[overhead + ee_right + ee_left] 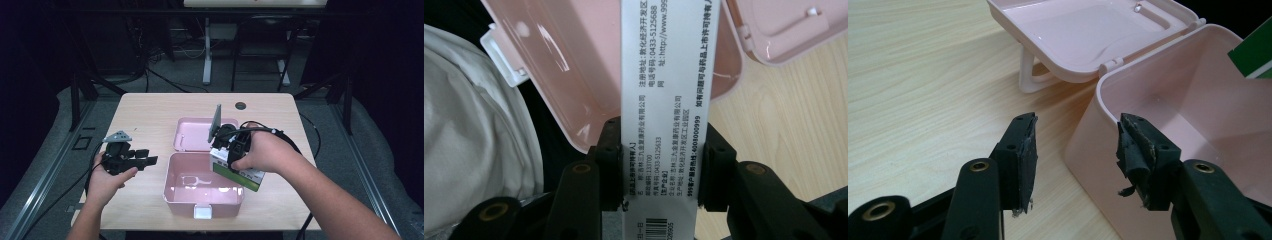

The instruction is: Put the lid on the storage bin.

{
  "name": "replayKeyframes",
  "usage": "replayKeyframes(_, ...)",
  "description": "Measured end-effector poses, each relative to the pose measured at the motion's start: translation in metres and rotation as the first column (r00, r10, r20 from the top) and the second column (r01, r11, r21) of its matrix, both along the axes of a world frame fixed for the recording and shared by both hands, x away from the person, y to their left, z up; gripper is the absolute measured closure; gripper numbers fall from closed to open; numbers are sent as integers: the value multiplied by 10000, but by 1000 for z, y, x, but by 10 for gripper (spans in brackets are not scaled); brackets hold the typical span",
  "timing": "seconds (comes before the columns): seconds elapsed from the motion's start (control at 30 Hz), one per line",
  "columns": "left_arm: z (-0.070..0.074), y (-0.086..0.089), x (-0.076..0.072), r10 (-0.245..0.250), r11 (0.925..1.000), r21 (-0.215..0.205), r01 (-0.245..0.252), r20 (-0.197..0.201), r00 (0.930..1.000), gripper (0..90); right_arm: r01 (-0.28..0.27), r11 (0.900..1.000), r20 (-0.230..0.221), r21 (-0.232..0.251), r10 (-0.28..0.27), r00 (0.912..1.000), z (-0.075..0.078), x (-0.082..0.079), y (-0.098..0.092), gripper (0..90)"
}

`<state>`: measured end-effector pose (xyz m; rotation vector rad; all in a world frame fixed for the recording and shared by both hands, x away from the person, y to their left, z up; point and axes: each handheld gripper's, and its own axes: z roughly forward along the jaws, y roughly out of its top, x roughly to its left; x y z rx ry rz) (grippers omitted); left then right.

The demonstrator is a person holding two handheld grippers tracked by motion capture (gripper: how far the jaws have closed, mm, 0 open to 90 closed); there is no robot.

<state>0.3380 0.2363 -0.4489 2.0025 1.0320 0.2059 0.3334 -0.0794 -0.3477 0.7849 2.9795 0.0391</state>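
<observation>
A pink plastic box point(172, 187) stands open on the wooden table, its lid point(192, 135) folded back behind it. My right gripper point(227, 152) is shut on a white and green medicine box point(240, 175), which it holds tilted over the pink box's right rim. In the right gripper view both pads press the sides of the printed medicine box point(666, 75) above the pink box point(574, 60). My left gripper point(145, 157) is open and holds nothing, just left of the pink box. In the left gripper view its jaws point(1075, 145) stand apart beside the box wall point(1088, 140).
A white latch point(203, 212) hangs on the pink box's front, near the table's near edge. A round cable hole point(241, 105) sits at the back of the tabletop point(145, 110). Bare wood lies left of the lid point(1083, 30). White cloth point(474, 125) shows below the box.
</observation>
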Motion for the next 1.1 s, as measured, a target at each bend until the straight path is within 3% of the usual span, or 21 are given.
replayKeyframes(0.33,0,0,-1,60,9999,-113,-60,35,10000,501,-691,9976,-14,14,691,9976,-1,-7,29,616)
replayKeyframes(0.7,0,1,0,33,10000,-85,-33,13,10000,500,-1182,9930,-86,-49,1182,9930,-6,-12,45,616)
replayKeyframes(0.87,-1,1,0,49,9999,-97,-49,-11,10000,500,-1705,9853,-85,-44,1705,9853,-10,-16,49,616)
replayKeyframes(1.1,-1,2,1,-7,10000,-55,7,15,10000,501,-2672,9635,-159,-132,2670,9636,-17,-22,53,616)
